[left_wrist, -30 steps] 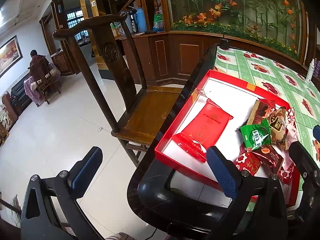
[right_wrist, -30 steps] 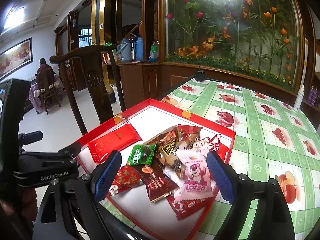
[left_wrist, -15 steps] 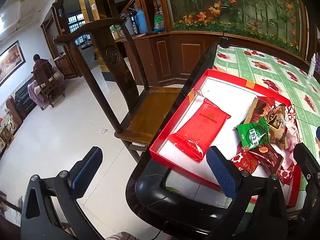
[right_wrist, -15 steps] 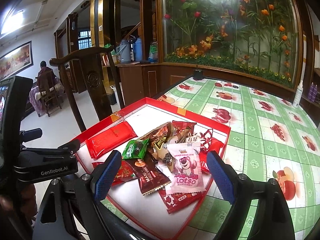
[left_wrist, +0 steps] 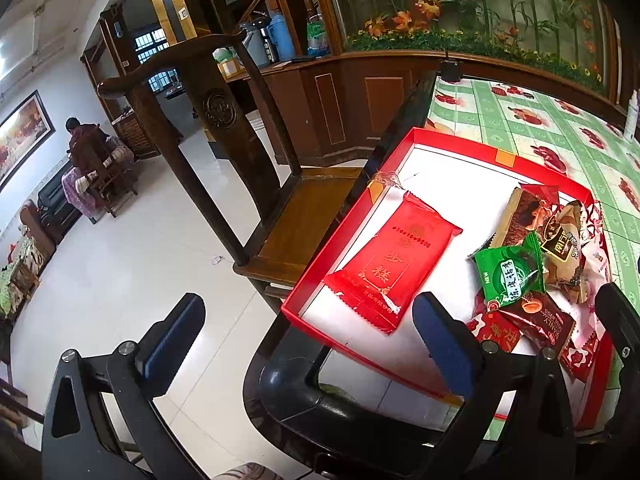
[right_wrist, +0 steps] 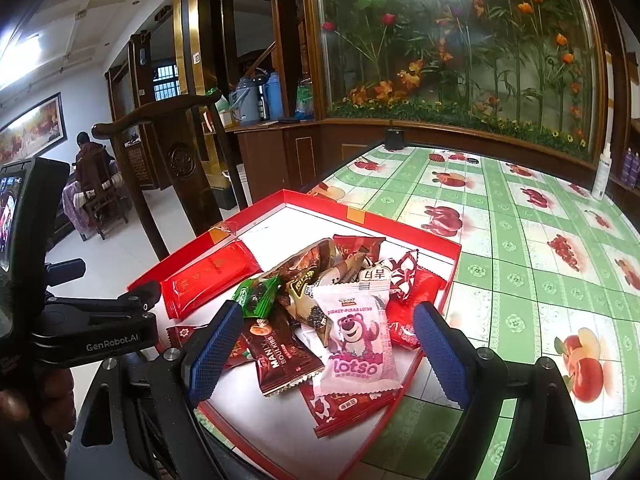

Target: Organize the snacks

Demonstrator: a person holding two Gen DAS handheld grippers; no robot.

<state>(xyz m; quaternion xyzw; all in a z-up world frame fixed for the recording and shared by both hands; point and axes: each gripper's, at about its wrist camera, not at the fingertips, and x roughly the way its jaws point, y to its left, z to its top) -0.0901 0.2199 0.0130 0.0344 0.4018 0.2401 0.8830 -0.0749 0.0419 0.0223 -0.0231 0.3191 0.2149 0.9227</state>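
Landmark: red tray [right_wrist: 448, 276], a shallow white-floored box on the green fruit-print tablecloth [right_wrist: 520, 240], at the table's corner beside a dark wooden chair [left_wrist: 224, 128].

Long red packet [left_wrist: 394, 268] lies flat and alone in the tray's chair-side half, long axis running from the tray's near rim toward its far rim. The rest of the snacks sit heaped in the tray's other half: pink Lotso packet [right_wrist: 358, 340] on top, brown Manix bar [right_wrist: 286, 356] and green packet [right_wrist: 258, 294] on its chair side.

Right gripper [right_wrist: 324, 356] hovers at the tray's near rim, fingers wide apart, nothing between the pads; the Lotso packet lies straight ahead between the finger lines, long axis roughly along the pointing direction (so the nearer hand for the heap, I'd judge). Left gripper [left_wrist: 304, 344] also spread and empty, off the tray's chair-side corner; only its right finger overlaps the tray, just beside the long red packet's near end.

Hard to tell: the heap overlaps, lower packets are half-covered, so no count; some labels unreadable.
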